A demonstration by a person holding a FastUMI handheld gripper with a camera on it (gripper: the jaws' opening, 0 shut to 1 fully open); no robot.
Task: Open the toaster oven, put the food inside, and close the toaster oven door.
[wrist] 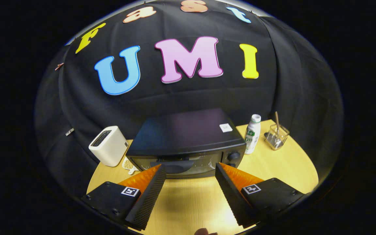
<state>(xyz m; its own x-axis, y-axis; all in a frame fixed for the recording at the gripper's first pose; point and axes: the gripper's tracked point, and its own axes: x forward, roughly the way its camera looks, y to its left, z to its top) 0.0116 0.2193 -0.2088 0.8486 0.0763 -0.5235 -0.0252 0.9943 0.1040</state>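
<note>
A black toaster oven (188, 137) stands on the wooden table (191, 202), just ahead of my fingers, seen from above and in front. Its door is up and closed, with the handle (171, 166) across the top of the glass front and knobs at the right. My gripper (190, 169) is open, its fingertips spread wide on either side of the door front and a little short of it, with nothing between them. A small white dish with pale food (129, 164) lies on the table at the oven's left front corner, partly hidden by the left finger.
A white slot toaster (108, 146) stands left of the oven. To the right of the oven are a white drink bottle (252, 133) and a clear glass holder with utensils (276, 136). Bare tabletop lies between my fingers and at the right.
</note>
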